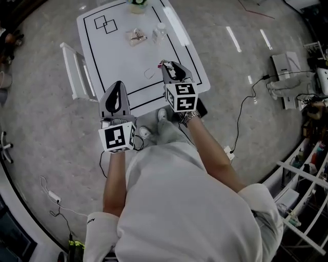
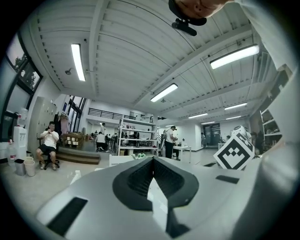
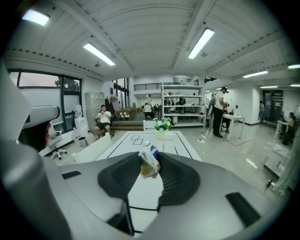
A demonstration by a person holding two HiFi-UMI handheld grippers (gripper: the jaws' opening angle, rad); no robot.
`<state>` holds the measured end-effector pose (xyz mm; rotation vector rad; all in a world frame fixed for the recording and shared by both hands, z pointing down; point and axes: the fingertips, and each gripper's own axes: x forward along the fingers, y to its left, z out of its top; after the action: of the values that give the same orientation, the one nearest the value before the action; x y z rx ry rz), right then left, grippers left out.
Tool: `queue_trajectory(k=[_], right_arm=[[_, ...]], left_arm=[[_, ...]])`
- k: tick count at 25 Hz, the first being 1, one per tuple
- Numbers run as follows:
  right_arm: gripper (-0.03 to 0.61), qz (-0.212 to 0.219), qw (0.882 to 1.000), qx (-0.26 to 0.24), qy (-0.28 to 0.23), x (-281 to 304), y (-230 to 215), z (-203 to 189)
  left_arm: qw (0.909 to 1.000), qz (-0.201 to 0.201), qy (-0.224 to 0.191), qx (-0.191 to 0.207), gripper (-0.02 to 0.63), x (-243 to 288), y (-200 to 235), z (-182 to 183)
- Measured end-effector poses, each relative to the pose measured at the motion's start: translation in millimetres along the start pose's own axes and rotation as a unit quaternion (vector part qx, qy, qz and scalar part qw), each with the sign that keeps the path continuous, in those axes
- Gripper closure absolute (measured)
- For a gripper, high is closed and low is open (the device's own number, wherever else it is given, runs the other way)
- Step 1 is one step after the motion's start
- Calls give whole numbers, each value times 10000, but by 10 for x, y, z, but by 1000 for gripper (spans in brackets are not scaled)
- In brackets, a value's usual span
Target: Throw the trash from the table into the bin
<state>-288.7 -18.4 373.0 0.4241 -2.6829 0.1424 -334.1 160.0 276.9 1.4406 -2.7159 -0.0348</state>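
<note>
Blue-yellow wrapper (image 3: 149, 168) is pinched in the right gripper (image 3: 151, 158) fingers; the left gripper (image 2: 153, 161) fingers are pressed together. Next, take it to the bin.

White table (image 1: 118, 56) carries a flower pot (image 1: 137, 5), bottle (image 1: 160, 31), clear wrapper (image 1: 136, 37).

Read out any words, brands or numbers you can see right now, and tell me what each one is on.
No text can be read.
Wrapper in the right gripper: blue and yellow print, too blurred.
Marker cubes: square patterns only, no letters.
Table: black outlines, no words.
Sleeve: small dark mark, too small.
</note>
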Motion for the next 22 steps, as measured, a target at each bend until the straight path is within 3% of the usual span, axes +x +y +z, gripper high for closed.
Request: queue_trajectory(k=[7, 14, 22], right_arm=[[459, -828, 9961, 302, -32, -628, -704, -143], [459, -1582, 9846, 741, 63, -1383, -1525, -583], [459, -1970, 9735, 1132, 262, -2300, -2378, -1249]], left_arm=[[9959, -891, 117, -35, 609, 256, -728, -14], [9837, -1779, 259, -2, 609, 484, -1733, -133], [9721, -2274, 573, 14, 609, 416, -3020, -387]])
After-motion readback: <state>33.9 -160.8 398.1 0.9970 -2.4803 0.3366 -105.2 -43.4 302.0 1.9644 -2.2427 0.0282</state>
